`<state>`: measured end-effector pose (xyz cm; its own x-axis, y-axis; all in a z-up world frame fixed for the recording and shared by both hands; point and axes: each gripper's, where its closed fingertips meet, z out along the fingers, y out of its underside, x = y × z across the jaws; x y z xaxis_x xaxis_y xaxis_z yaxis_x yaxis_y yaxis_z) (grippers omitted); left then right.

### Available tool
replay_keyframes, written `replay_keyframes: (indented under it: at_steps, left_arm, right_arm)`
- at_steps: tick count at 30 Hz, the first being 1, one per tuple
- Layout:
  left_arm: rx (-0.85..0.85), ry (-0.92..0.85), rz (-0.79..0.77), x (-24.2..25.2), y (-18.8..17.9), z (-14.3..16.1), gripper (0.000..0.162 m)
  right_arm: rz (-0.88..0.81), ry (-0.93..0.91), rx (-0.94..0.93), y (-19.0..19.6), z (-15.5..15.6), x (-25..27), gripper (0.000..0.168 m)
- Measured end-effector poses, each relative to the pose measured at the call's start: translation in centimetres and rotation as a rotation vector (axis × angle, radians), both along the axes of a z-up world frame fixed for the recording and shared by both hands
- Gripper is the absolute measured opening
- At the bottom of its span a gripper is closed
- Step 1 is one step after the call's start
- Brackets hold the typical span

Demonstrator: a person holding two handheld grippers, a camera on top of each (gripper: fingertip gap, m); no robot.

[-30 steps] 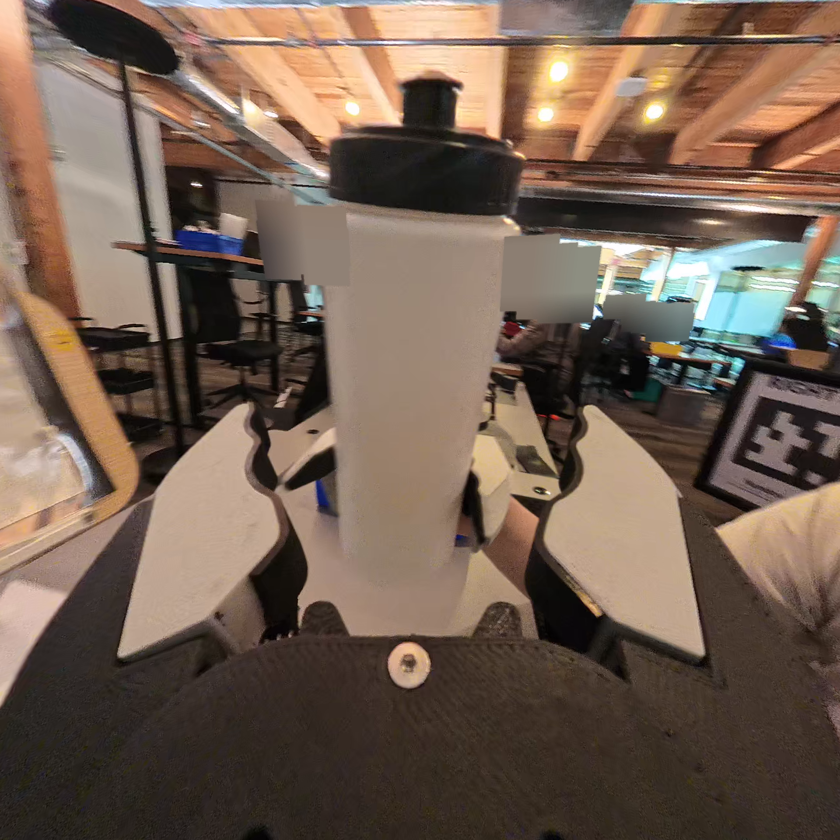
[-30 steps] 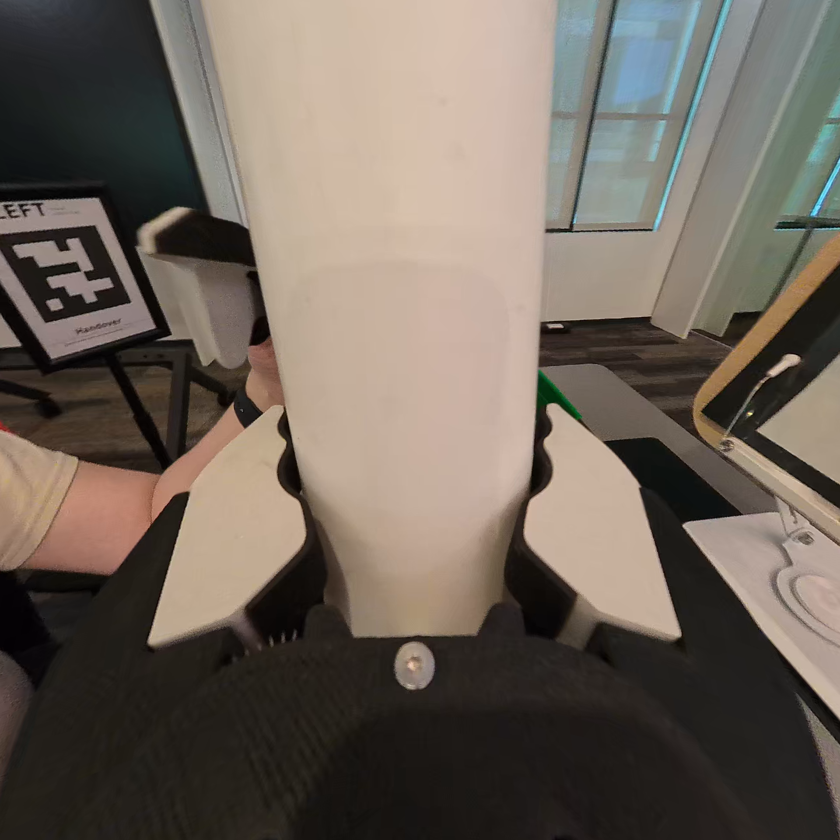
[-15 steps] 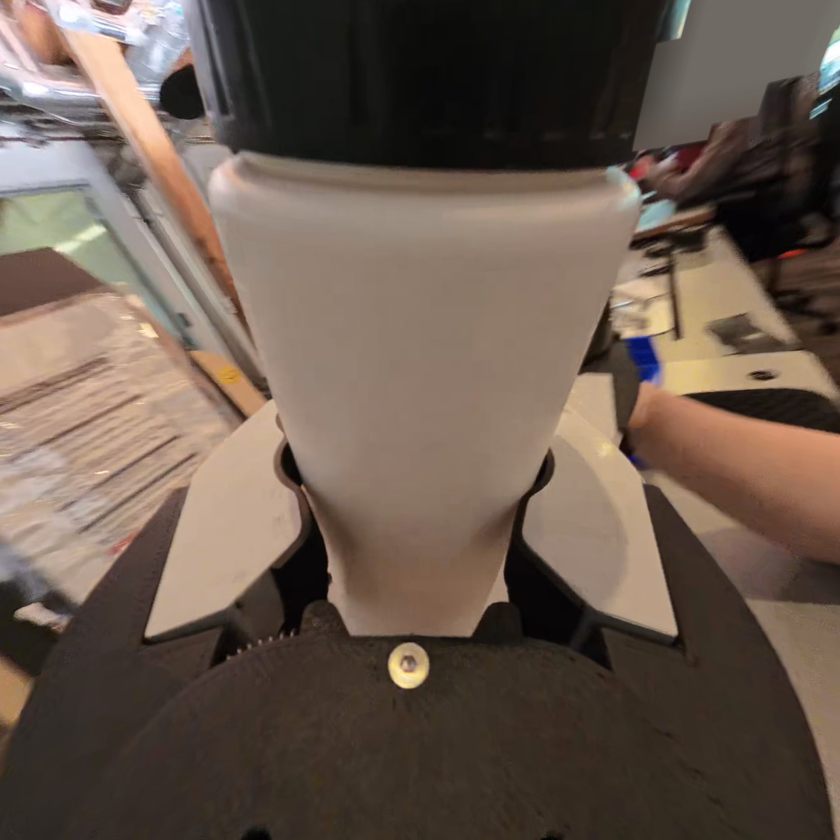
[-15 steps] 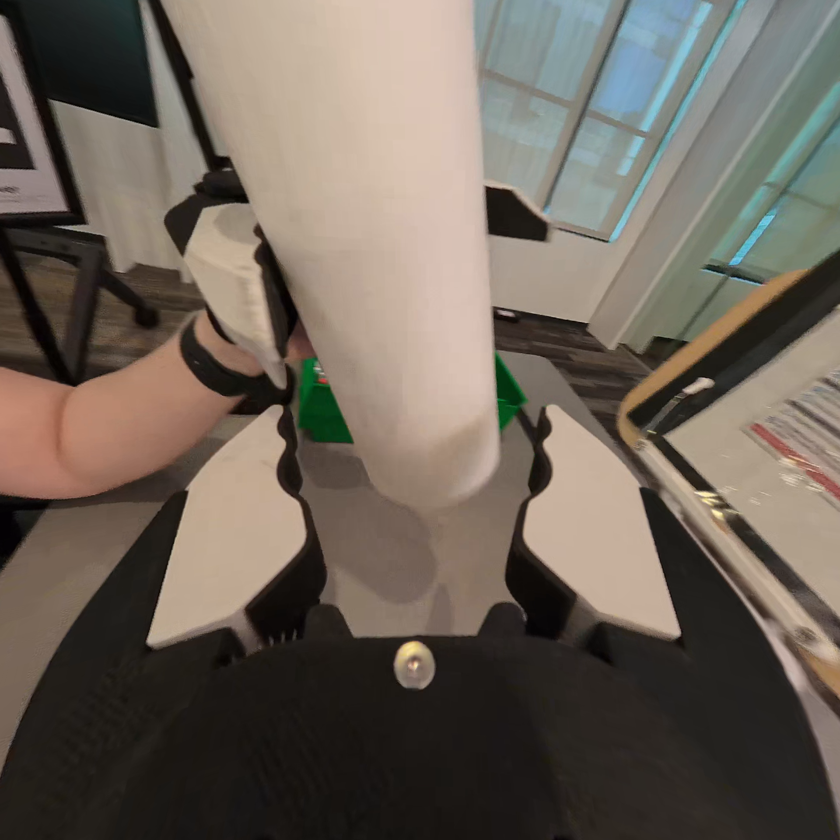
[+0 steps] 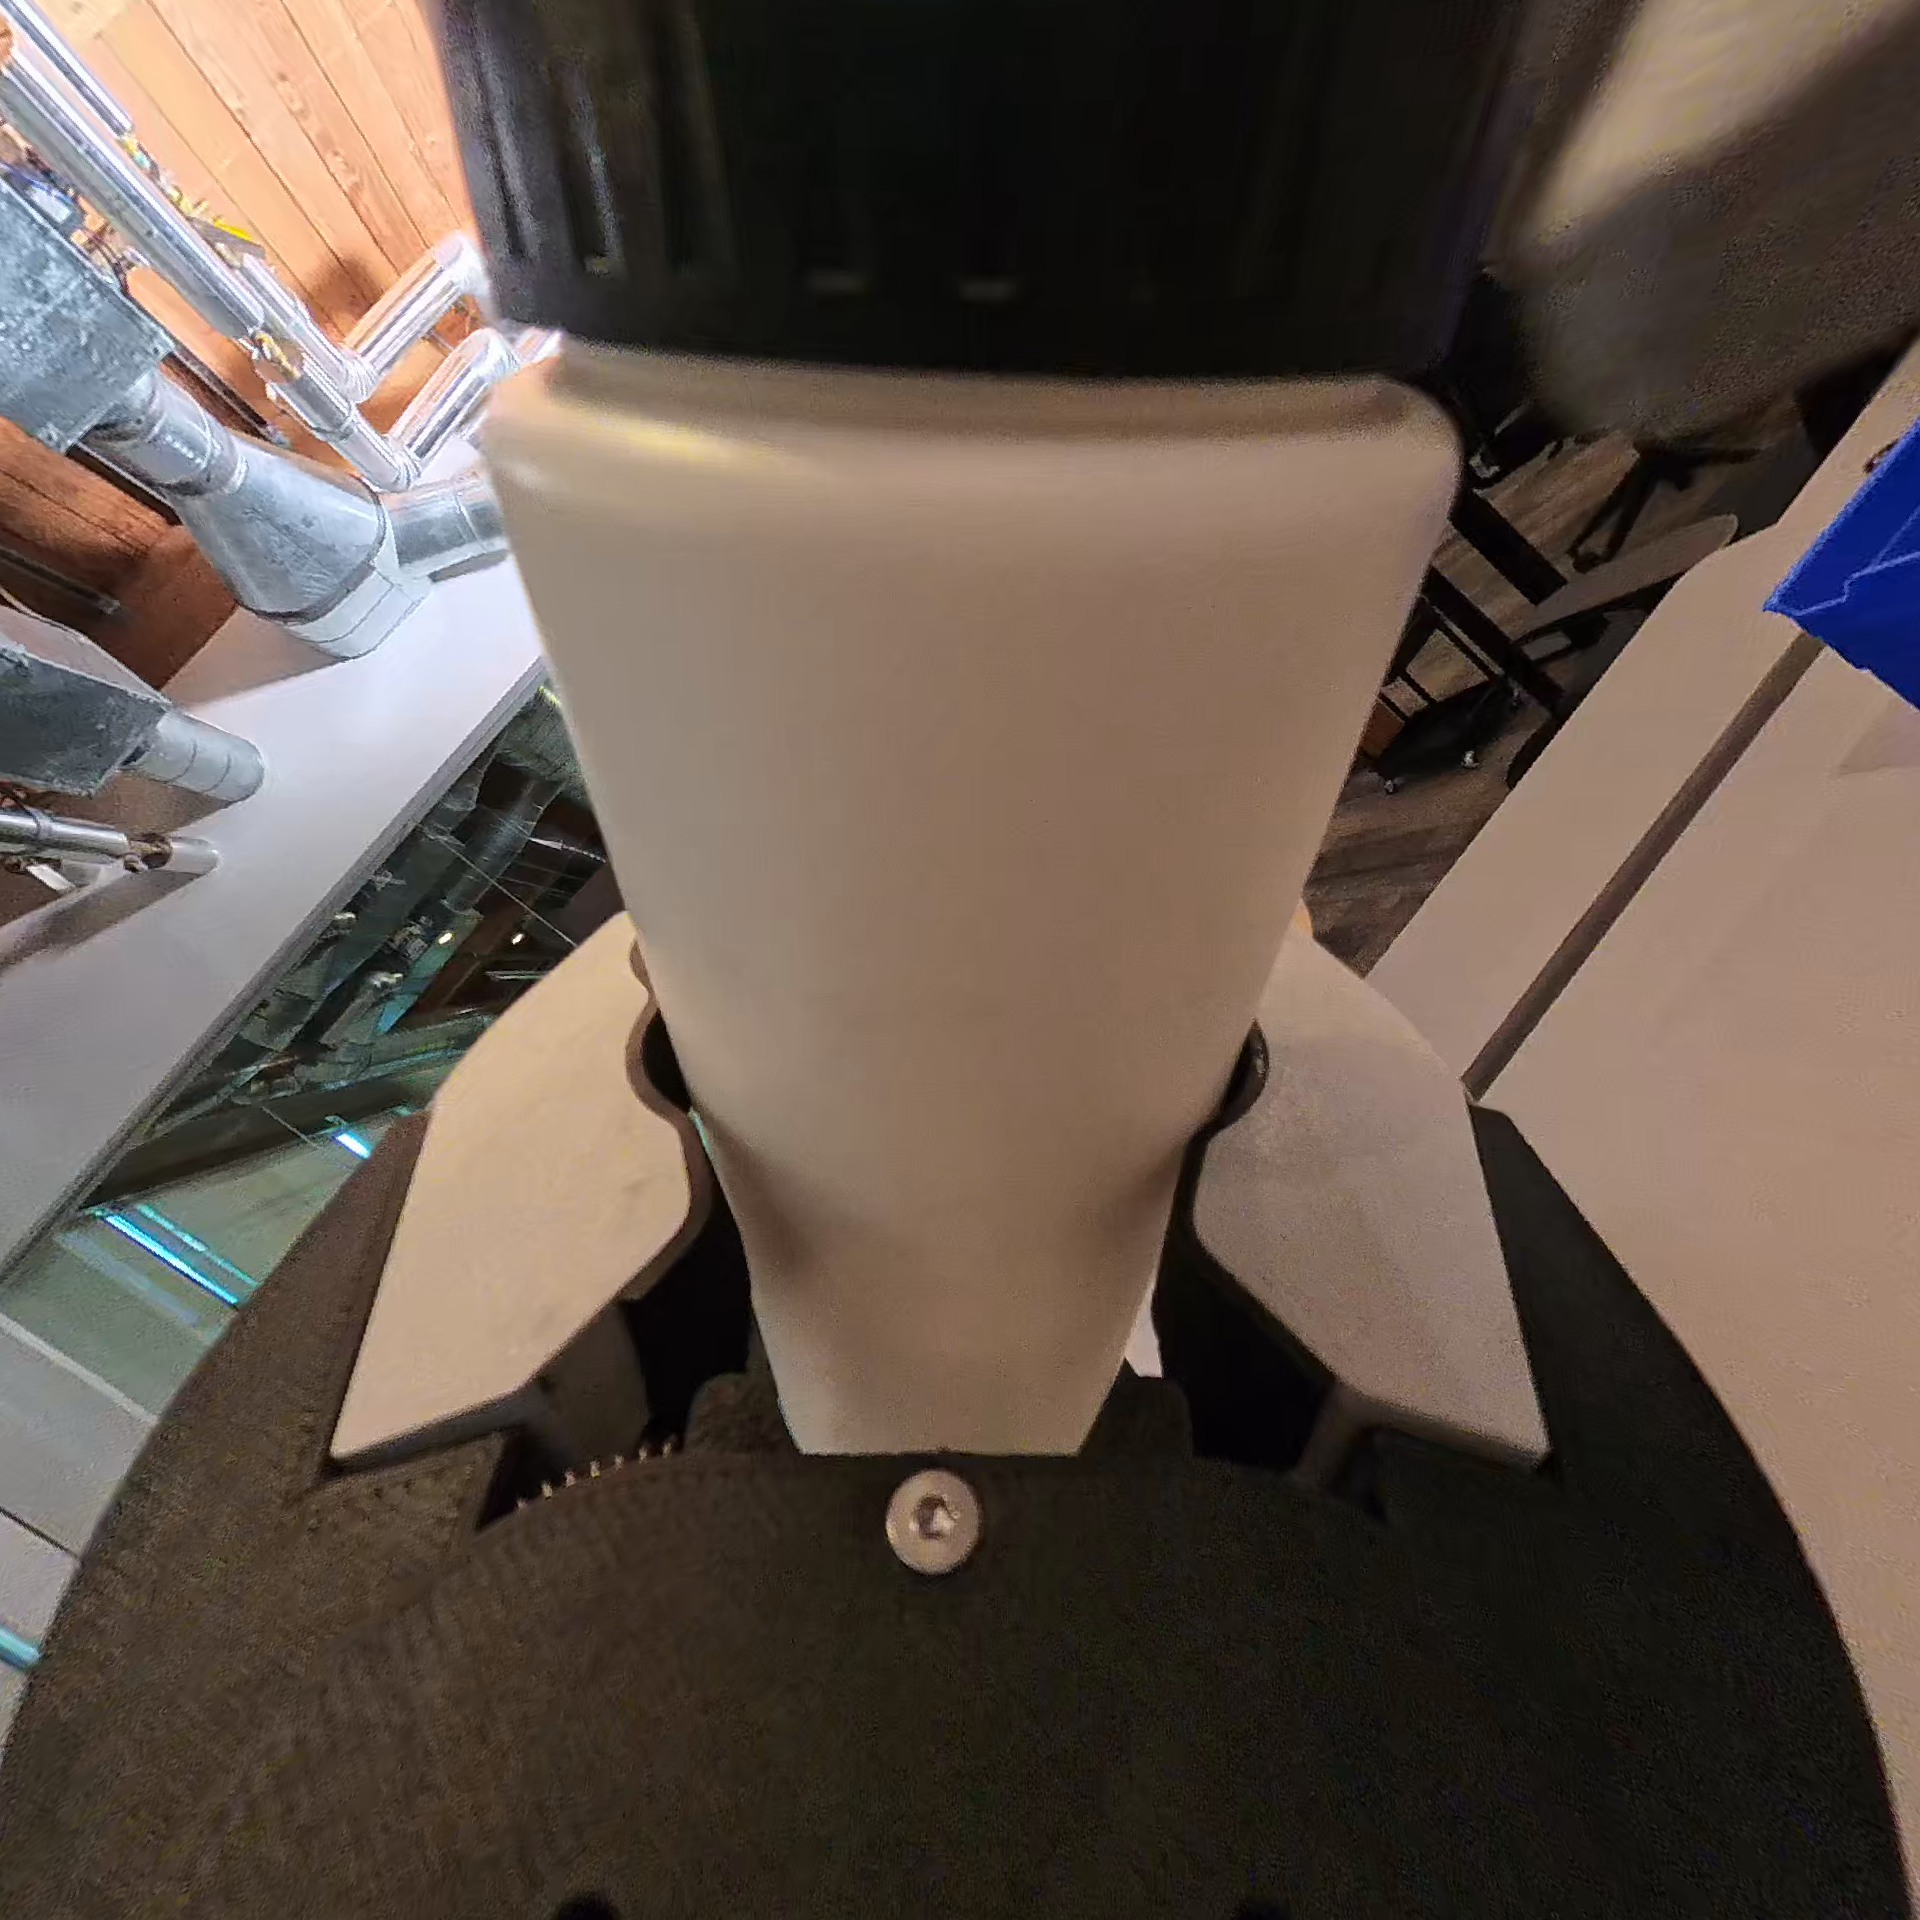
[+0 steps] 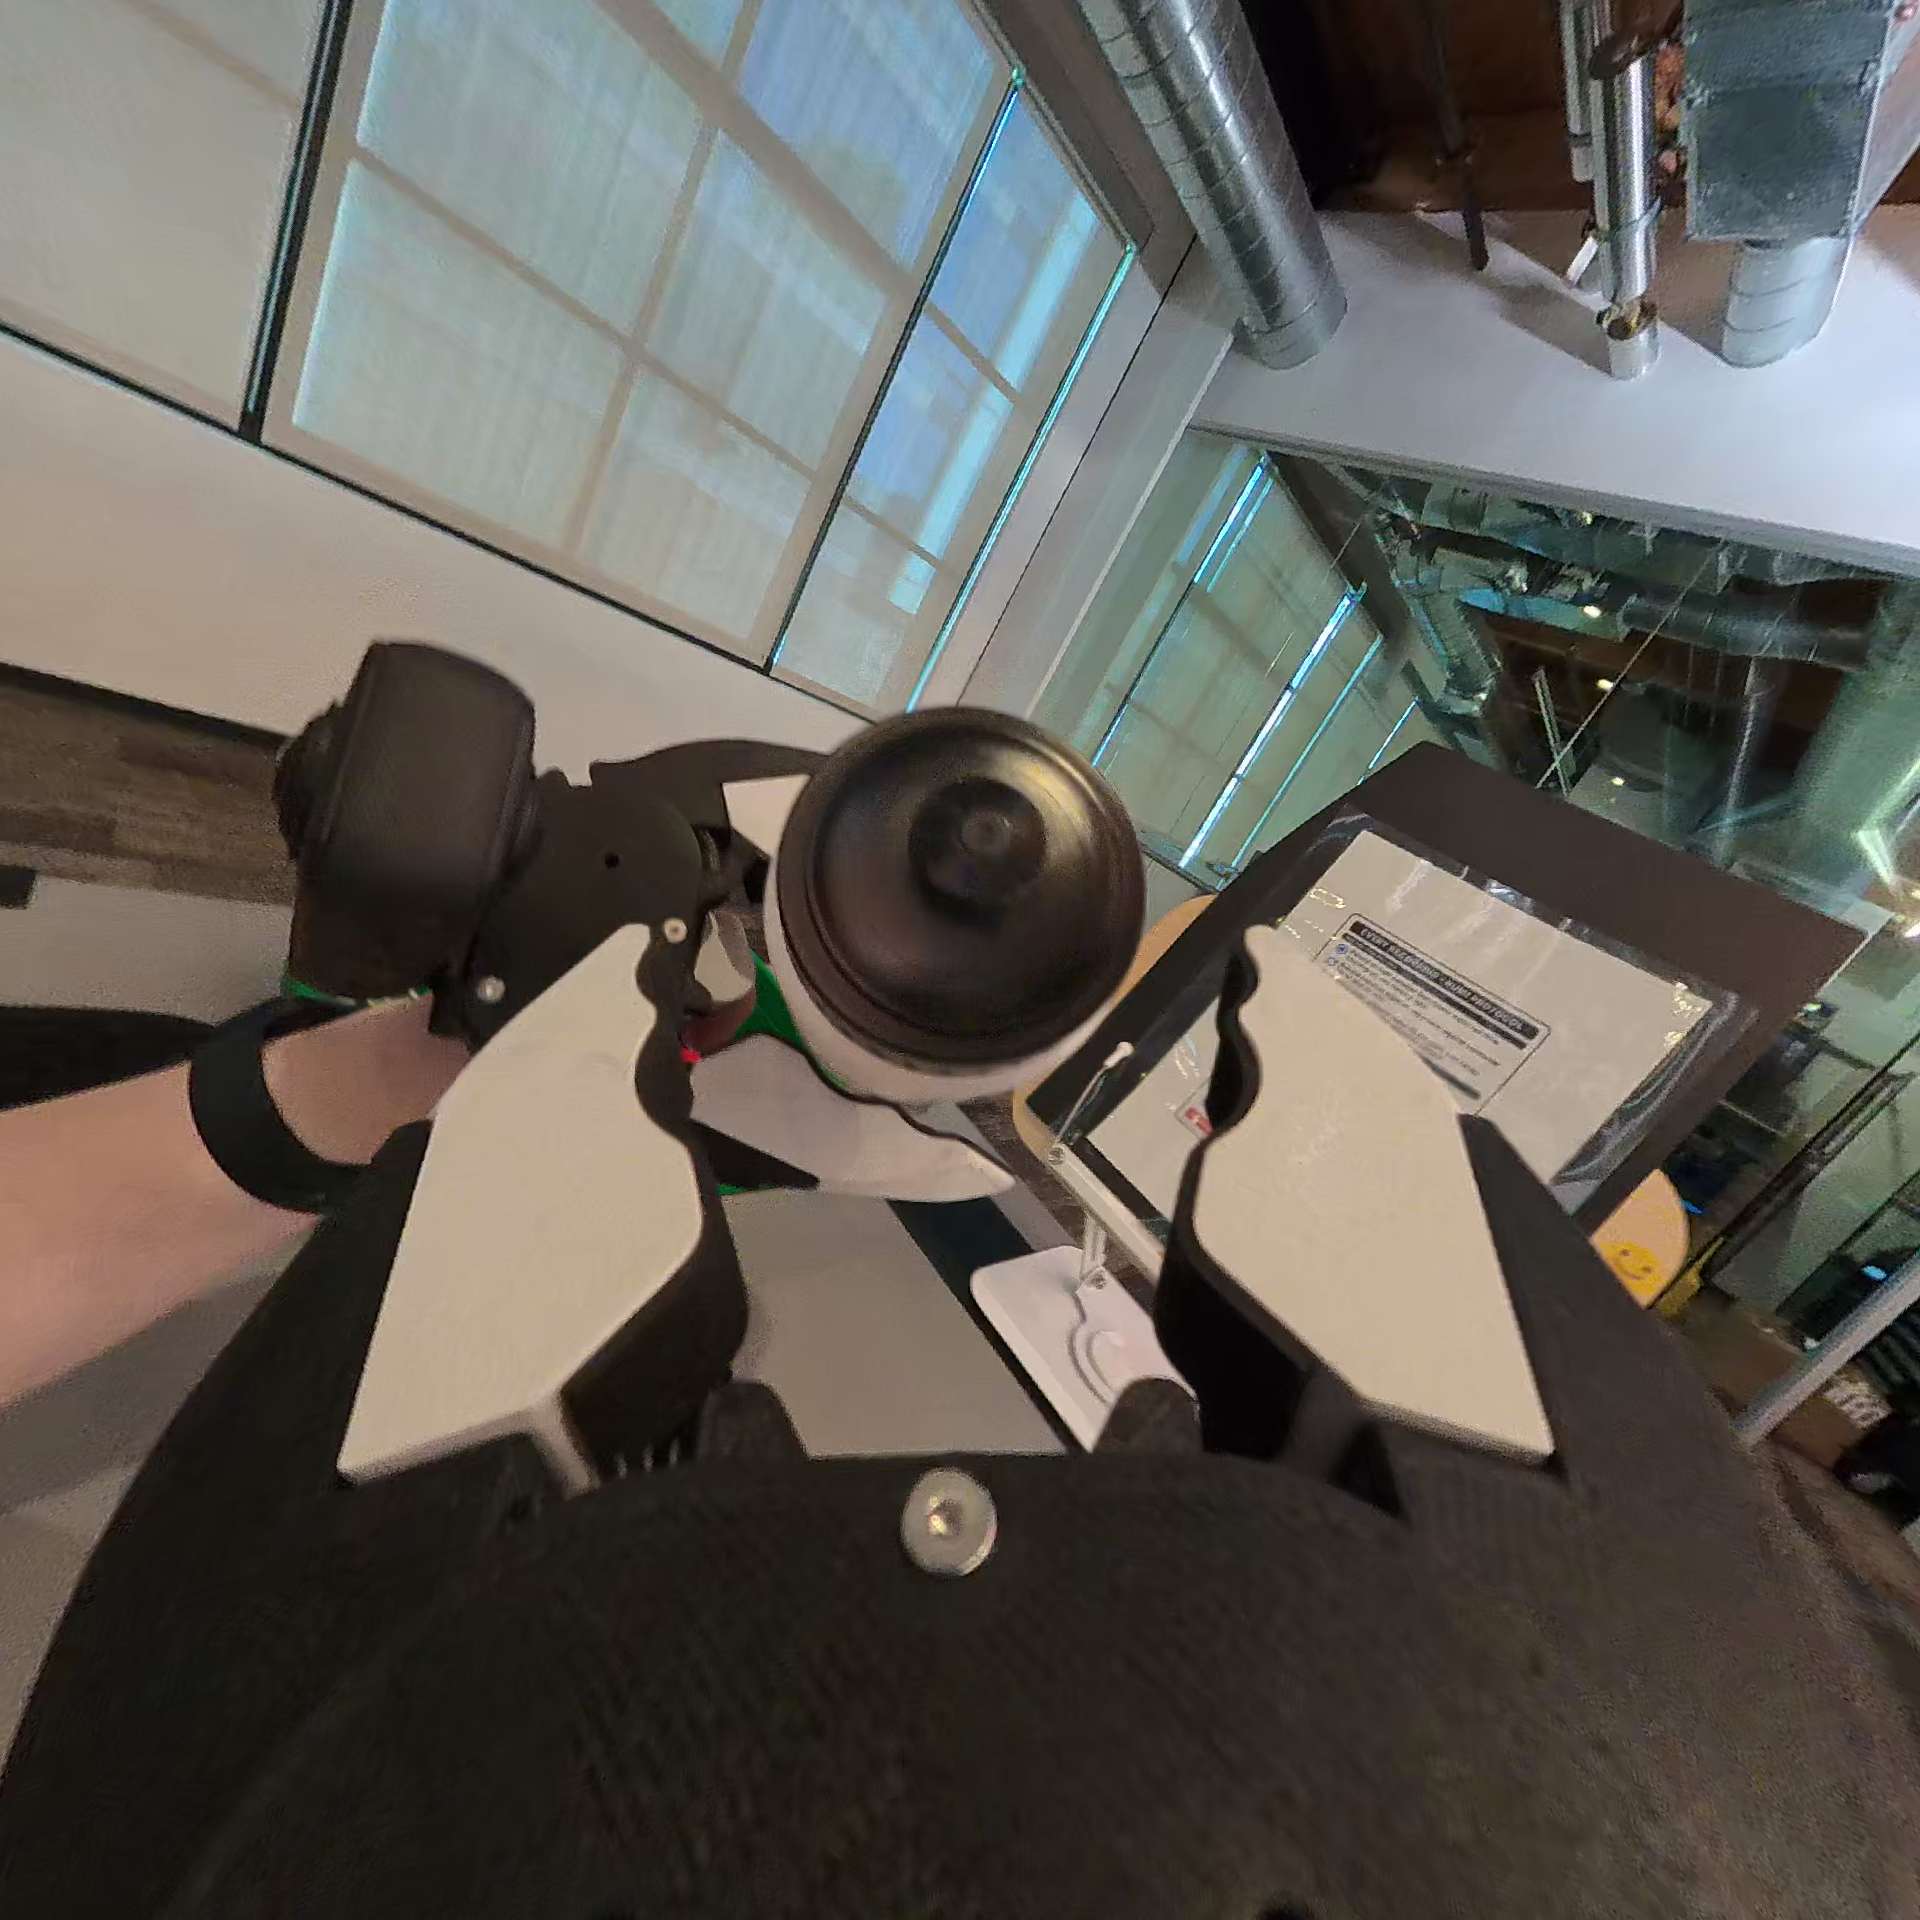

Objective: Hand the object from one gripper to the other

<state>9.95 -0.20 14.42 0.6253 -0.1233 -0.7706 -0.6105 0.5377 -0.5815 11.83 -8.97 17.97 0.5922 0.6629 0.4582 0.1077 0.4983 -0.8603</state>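
Left gripper point(image 5: 951, 1132) is clamped on the white bottle point(image 5: 956, 831): both white fingers point(image 5: 540, 1226) press against the narrow lower part of the body, no gap on either side. The bottle runs straight out along the fingers, and its black ribbed cap point(image 5: 966, 177) fills the top of the left wrist view. Silver ducts point(image 5: 260, 520) sit at the left, and a blue bin point(image 5: 1860, 582) is cut off at the right edge.

Right gripper point(image 6: 951, 1049) is wide open and holds nothing. There is clear space between its 2 fingers point(image 6: 551, 1195). Through that gap a grey tabletop point(image 6: 873, 1340) and a white stand base point(image 6: 1081, 1351) show.

In the right wrist view the bottle point(image 6: 914, 1049) is seen cap-first, black cap point(image 6: 961, 883) with its spout pointing toward the camera. It sits just beyond the right fingertips, nearer the left-hand one, not touching either as far as I can tell. The left gripper point(image 6: 727, 997) holds it from behind and below, with a black camera unit point(image 6: 416, 790) at the back. A person's hand point(image 6: 343, 956) in a black glove with a wrist strap grips the handle.

Background: large windows point(image 6: 623, 343), and a framed sign point(image 6: 1434, 1029) on a board at the right.
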Motion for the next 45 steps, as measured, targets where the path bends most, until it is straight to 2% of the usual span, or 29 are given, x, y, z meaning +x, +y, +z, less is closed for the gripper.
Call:
replay_keyframes:
  at_steps: [5,6,7,8,10,14,17,21,24,27,29,32,36,39,42,45]
  left_arm:
    - [0.004,0.051,-0.003,1.3,-0.3,-0.7,0.1]
    - [0.008,0.069,-0.016,1.7,-0.5,-0.9,0.1]
    - [0.002,0.079,-0.033,2.1,-0.6,-1.1,0.101]
    - [-0.011,0.077,-0.038,2.2,-0.6,-1.3,0.101]
    - [-0.03,0.087,-0.033,2.3,-0.3,-1.7,0.101]
    - [-0.052,0.064,-0.05,2.6,-0.1,-2.1,0.101]
    - [-0.206,0.073,-0.038,2.5,0.9,-3.8,0.1]
    - [-0.327,0.125,0.005,2.0,2.1,-6.0,0.101]
    - [-0.417,0.199,0.062,1.3,2.7,-7.7,0.106]
    - [-0.49,0.172,0.093,-0.3,3.1,-8.0,0.106]
    - [-0.54,0.092,0.073,-1.6,3.3,-7.5,0.106]
    - [-0.602,-0.101,-0.01,-3.2,3.4,-6.1,0.107]
    - [-0.724,-0.458,-0.22,-4.3,3.4,-3.7,0.109]
    - [-0.761,-0.694,-0.44,-3.8,2.9,-1.8,0.117]
    - [-0.797,-0.845,-0.633,-2.1,2.0,-0.5,0.124]
    - [-0.764,-0.974,-0.794,-0.8,1.1,1.0,0.124]
  right_arm:
    - [0.051,0.084,-0.096,1.2,-0.3,0.1,0.1]
    - [0.074,0.098,-0.104,1.2,-0.2,0.2,0.097]
    - [0.108,0.094,-0.114,1.0,-0.3,0.2,0.083]
    - [0.125,0.089,-0.129,1.1,-0.4,0.3,0.078]
    - [0.136,0.079,-0.166,1.7,-0.8,0.7,0.078]
    - [0.221,0.173,-0.265,2.8,-0.8,1.3,0.077]
    - [0.275,0.267,-0.397,5.0,-1.7,1.9,0.077]
    - [0.368,0.509,-0.672,10.3,-4.4,3.9,0.077]
    - [0.428,0.74,-0.935,15.1,-8.5,5.8,0.077]
    - [0.551,1.005,-1.172,18.3,-12.1,7.5,0.077]
    - [0.594,1.127,-1.249,19.6,-13.7,8.3,0.078]
    - [0.585,1.175,-1.243,20.3,-14.4,8.9,0.078]
    - [0.738,1.298,-1.146,19.5,-11.6,10.5,0.078]
    - [0.87,1.403,-1.051,18.3,-9.2,11.8,0.078]
    - [0.966,1.43,-0.987,16.8,-7.5,11.5,0.078]
    - [1.053,1.427,-0.958,15.2,-6.4,10.1,0.078]
